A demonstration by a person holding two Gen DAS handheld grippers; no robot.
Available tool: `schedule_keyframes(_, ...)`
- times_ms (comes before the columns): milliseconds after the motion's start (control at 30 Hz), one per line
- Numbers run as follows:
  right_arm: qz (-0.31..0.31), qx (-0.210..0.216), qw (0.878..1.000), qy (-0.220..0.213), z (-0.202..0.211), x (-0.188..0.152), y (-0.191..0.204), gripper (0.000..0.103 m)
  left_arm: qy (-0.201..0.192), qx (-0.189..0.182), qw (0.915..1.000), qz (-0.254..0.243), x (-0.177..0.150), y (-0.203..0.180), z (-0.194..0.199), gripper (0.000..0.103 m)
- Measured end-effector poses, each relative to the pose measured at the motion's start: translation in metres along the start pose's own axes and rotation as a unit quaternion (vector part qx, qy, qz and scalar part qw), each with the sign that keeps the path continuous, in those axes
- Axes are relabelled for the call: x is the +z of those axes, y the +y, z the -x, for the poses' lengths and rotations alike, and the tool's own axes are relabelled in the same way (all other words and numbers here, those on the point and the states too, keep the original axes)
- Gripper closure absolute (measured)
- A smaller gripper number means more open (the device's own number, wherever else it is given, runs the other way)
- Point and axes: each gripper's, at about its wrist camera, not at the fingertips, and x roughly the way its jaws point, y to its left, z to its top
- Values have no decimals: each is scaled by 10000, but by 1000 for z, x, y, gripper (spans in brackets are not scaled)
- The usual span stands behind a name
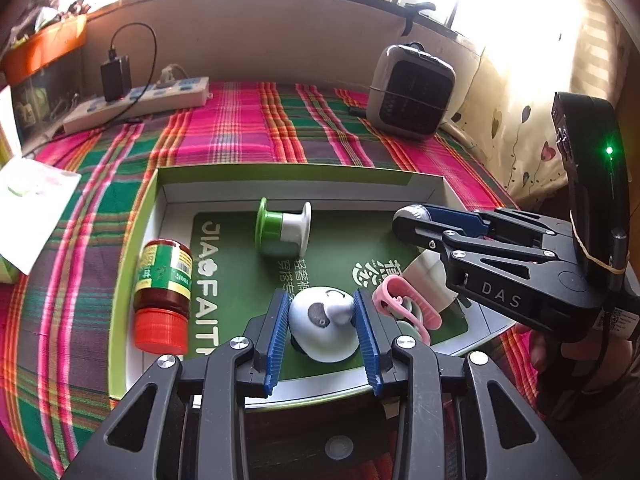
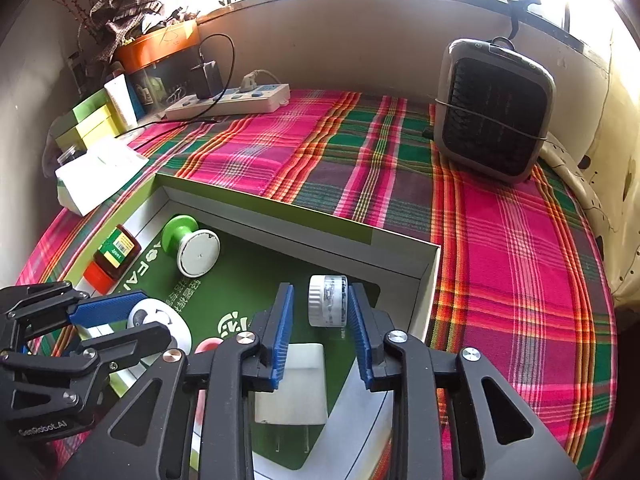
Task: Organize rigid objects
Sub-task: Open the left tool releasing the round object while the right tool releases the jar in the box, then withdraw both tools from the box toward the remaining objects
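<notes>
You are at the release step: both items already lie inside the shallow box [image 1: 136,216]. Your left gripper [image 1: 322,330] has its fingers spread around the white panda toy [image 1: 320,328], seemingly not pressing it; your right gripper [image 2: 320,332] brackets the small clear jar [image 2: 327,300] without contact. Next, lift both straight clear without nudging either.

Grey fan heater [image 2: 494,110] stands on plaid cloth [image 2: 500,248]; white power strip [image 2: 228,101] with black charger [image 2: 207,76] near wall.
</notes>
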Motion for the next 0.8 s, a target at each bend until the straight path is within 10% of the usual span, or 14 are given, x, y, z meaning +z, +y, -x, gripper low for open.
schedule_keyframes(800,-207,51,9991,-372,48,-15,13,58,-338,6,9994,-14,-13,-9,46,65)
